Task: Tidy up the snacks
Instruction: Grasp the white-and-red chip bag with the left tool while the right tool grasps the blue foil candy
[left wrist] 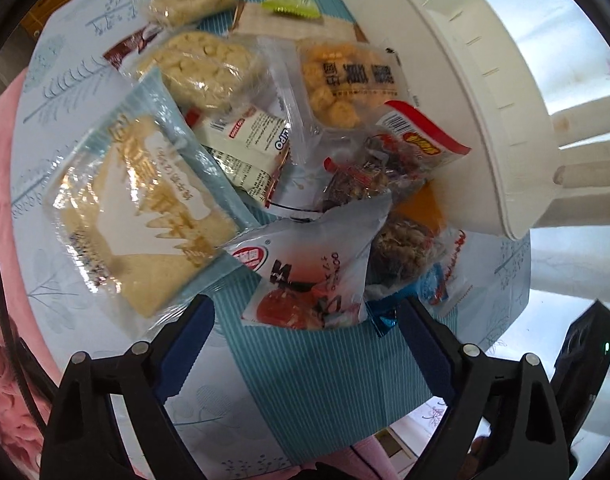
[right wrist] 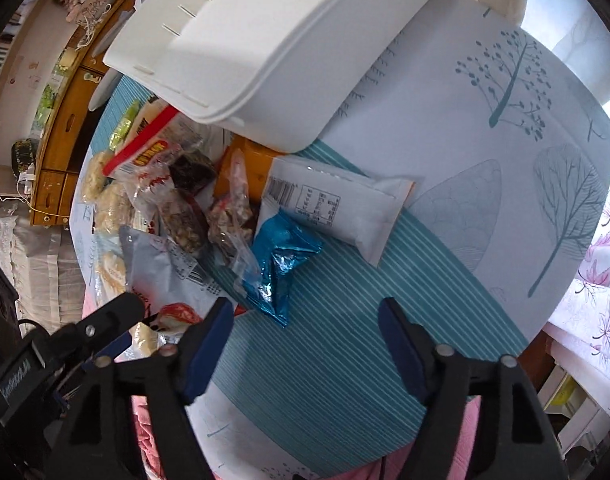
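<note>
A heap of snack packets lies on a round table with a teal striped cloth (left wrist: 305,380). In the left wrist view my left gripper (left wrist: 305,322) hangs open just below a white and red packet (left wrist: 305,276), whose lower edge sits between the fingers without touching the pads. A large pale wafer packet (left wrist: 145,216) lies to its left. In the right wrist view my right gripper (right wrist: 305,316) is open over bare cloth, just under a crumpled blue foil packet (right wrist: 283,268). A white packet with a barcode (right wrist: 337,204) lies beyond it.
A white plastic bin (left wrist: 445,80) (right wrist: 265,40) lies tipped at the far side of the heap, its rim resting over some packets. Clear bags of puffed snacks (left wrist: 201,68), an orange snack bag (left wrist: 337,84) and a green sweet (left wrist: 293,0) lie further back. Wooden drawers (right wrist: 61,132) stand beyond the table.
</note>
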Demonstrator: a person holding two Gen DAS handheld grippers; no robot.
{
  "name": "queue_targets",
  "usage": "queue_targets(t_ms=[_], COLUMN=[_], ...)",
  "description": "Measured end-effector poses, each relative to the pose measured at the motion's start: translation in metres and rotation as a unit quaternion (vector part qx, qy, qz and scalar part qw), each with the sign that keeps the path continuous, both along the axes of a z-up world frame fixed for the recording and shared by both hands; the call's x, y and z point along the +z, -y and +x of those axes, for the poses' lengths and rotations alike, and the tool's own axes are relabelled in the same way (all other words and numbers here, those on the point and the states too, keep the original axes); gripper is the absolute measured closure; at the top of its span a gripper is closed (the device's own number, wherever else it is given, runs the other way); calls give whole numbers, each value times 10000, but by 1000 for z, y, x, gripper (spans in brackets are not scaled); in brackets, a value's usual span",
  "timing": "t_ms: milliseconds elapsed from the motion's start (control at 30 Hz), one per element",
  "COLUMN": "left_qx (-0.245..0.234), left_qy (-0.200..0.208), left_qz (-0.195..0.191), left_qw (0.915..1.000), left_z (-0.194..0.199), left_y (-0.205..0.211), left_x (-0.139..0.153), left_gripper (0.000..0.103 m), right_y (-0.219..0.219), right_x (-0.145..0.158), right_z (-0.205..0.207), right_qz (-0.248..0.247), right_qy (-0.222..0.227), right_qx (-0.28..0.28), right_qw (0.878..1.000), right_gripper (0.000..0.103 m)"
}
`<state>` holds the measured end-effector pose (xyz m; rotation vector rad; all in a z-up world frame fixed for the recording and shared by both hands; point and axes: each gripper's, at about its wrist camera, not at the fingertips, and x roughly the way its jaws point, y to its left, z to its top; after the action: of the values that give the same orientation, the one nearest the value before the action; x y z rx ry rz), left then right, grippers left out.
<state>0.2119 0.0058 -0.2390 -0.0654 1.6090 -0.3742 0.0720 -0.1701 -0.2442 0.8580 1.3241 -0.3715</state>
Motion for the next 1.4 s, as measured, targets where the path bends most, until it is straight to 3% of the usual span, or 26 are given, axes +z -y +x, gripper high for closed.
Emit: queue_targets(t_ms=[133, 233, 333, 433, 500, 600, 733, 833, 1167, 1300, 1400], left_qx=[183, 220, 181, 199, 219, 226, 236, 270, 523, 630, 744], left_qy=[-183, -342, -384, -416, -422, -467, -484, -469, -206, 99, 326], left_qz=[117, 2, -135, -225, -258, -293, -326, -393, -615, -710, -855], left_qw=[9996, 9992, 9990, 9987, 9985, 9982, 9980, 9978, 9965, 9954, 9930], left_z=[6, 7, 8, 9, 8, 8, 3, -1, -11, -15, -20], left_y=[5, 9, 14, 15, 15, 8, -2, -9, -35, -45, -47], left_x=[-15, -21, -21, -22, -20, -16, -7, 0, 42, 69, 84], left_gripper=[34, 42, 56, 63, 68, 69, 69, 69, 69, 69, 69], right_y=[-3, -4, -9, -13, -15, -13, -17, -20, -16, -12, -9], right_x=[-8, -14, -17, -20, -23, -27, -28, -26, -6, 21, 44], right_z=[4, 8, 17, 25, 31, 35, 44, 52, 37, 33, 35], right_qz=[43, 97, 73, 17, 3, 18, 15, -45, 572, 1005, 1043], right_qy=[4, -2, -34, -103, -136, -233, -258, -296, -877, -690, -445], right_qx=[48, 20, 59, 151, 174, 158, 368, 514, 450, 437, 633], right_qw=[10000, 10000, 10000, 9998, 9998, 9996, 9990, 9982, 9935, 9916, 9915], right_gripper=[37, 39, 43, 46, 54, 55, 73, 77, 78, 78, 78])
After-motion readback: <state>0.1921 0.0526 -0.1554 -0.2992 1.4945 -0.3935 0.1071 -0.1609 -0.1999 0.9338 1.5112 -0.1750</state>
